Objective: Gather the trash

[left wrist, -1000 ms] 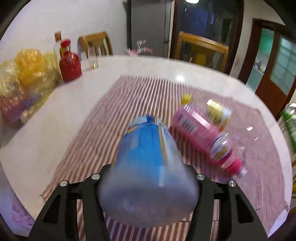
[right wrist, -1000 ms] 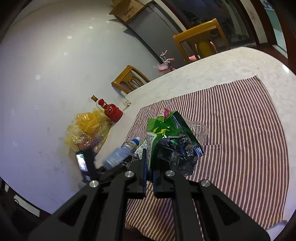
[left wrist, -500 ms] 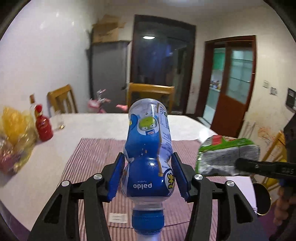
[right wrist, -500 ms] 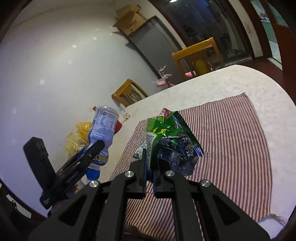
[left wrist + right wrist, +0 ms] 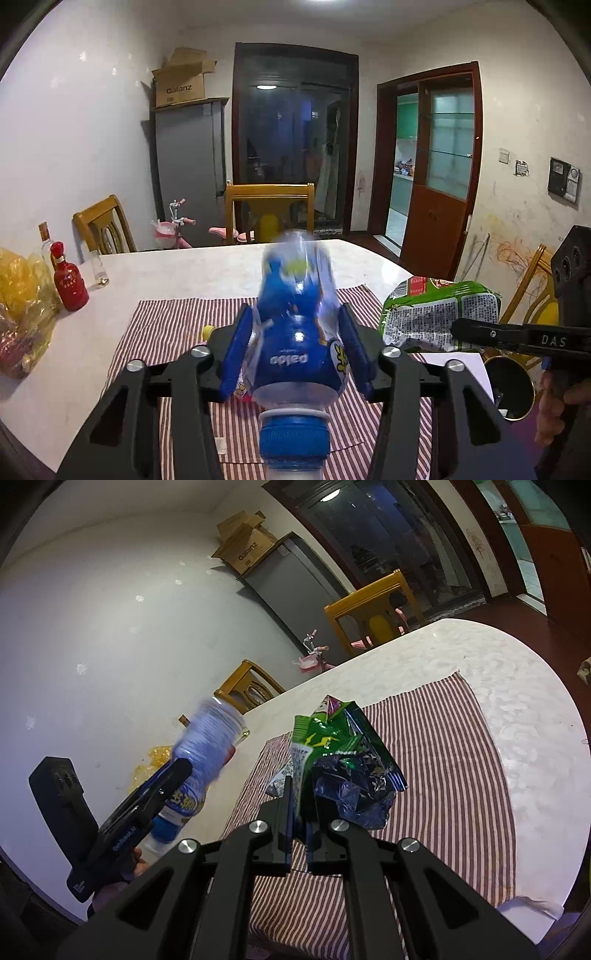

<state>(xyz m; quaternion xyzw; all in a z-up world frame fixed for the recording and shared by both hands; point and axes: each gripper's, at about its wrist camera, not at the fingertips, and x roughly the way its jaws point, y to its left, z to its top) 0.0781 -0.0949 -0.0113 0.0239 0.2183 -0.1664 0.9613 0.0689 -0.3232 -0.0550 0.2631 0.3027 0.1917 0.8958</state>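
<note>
Left gripper (image 5: pixel 297 347): its jaws have just been closing, and the blue pads press on both sides of a blue-labelled plastic bottle (image 5: pixel 295 332). The bottle is held clear above the tabletop (image 5: pixel 177 273), its blue cap toward the camera and its base pointing away; the far end is motion-blurred. In the right wrist view the same bottle (image 5: pixel 201 760) shows at the left, tilted, clamped in the left gripper (image 5: pixel 173 775).

Right gripper (image 5: pixel 300 805): jaws pressed together, pinching the edge of a crumpled green snack wrapper (image 5: pixel 343 764), which stands up from the fingers above the striped cloth (image 5: pixel 443 746). In the left wrist view the wrapper (image 5: pixel 439 310) hangs at the right, beside the bottle but apart from it, held by the right gripper (image 5: pixel 461 330); part of a hand (image 5: pixel 554 413) shows on its handle.

Tabletop: the red-and-white striped cloth (image 5: pixel 177 317) lies under both grippers. A small yellow-capped item (image 5: pixel 208 331) lies on the cloth, half hidden behind the left finger. At the far left edge stand a red bottle (image 5: pixel 68 282), a small glass (image 5: pixel 98 267) and a yellow plastic bag (image 5: pixel 22 302). Wooden chairs (image 5: pixel 269 206) stand around the tabletop.
</note>
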